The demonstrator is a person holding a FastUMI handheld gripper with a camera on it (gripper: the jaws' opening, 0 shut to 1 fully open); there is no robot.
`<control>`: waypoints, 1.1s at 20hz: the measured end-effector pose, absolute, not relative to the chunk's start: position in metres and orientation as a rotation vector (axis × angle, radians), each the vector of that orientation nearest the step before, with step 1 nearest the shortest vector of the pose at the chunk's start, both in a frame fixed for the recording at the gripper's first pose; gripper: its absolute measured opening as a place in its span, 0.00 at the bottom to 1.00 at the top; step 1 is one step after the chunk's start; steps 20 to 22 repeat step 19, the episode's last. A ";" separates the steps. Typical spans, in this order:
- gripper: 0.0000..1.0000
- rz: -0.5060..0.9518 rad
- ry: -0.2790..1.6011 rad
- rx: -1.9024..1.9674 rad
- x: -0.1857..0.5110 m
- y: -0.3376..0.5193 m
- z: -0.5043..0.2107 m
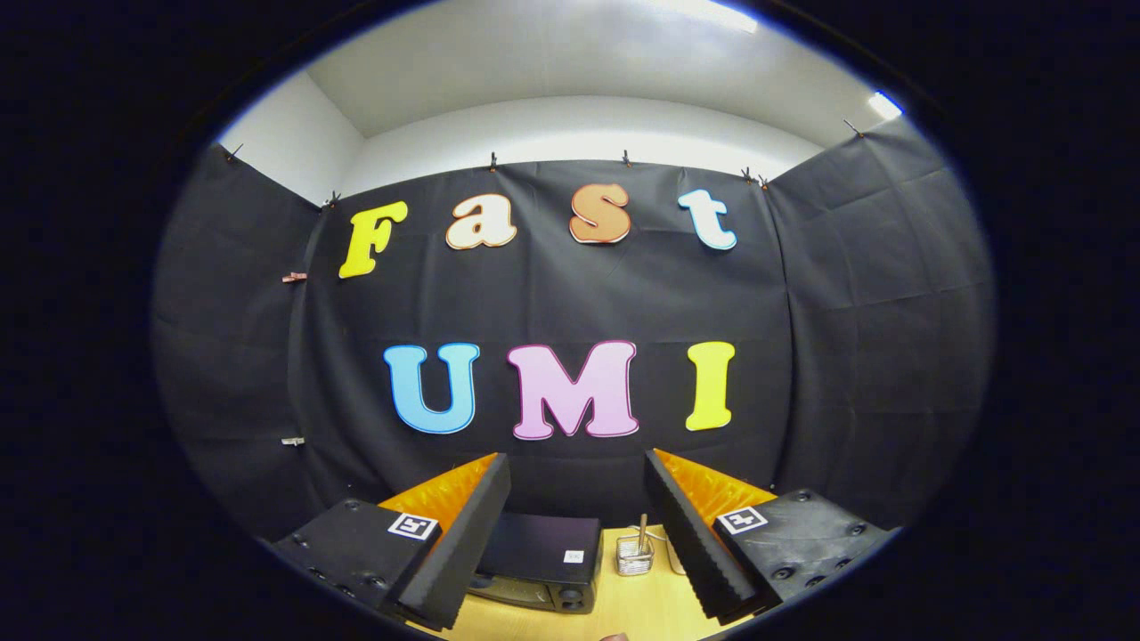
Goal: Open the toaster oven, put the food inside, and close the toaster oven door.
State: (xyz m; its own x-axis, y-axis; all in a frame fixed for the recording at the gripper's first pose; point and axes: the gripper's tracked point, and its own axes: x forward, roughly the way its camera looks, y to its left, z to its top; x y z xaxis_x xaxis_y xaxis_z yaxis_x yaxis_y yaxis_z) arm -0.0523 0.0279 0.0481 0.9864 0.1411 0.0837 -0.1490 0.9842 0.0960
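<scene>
A recording booth: black cloth walls (552, 303) clipped up around a wooden table (623, 605).

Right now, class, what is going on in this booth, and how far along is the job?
The hand-held gripper is held up above a wooden table, its fingers spread wide with nothing between them. Below and ahead of the fingers sits a black toaster oven; whether its door is open cannot be told from this angle. Beside it stands a small wire basket with a stick-shaped item upright in it. Nothing is gripped, so the task looks barely begun.
</scene>
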 end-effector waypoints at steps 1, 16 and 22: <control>0.98 0.147 -0.082 0.106 -0.053 0.018 0.052; 0.98 0.116 -0.090 0.133 -0.044 -0.082 0.051; 0.98 0.112 -0.088 0.136 -0.041 -0.087 0.049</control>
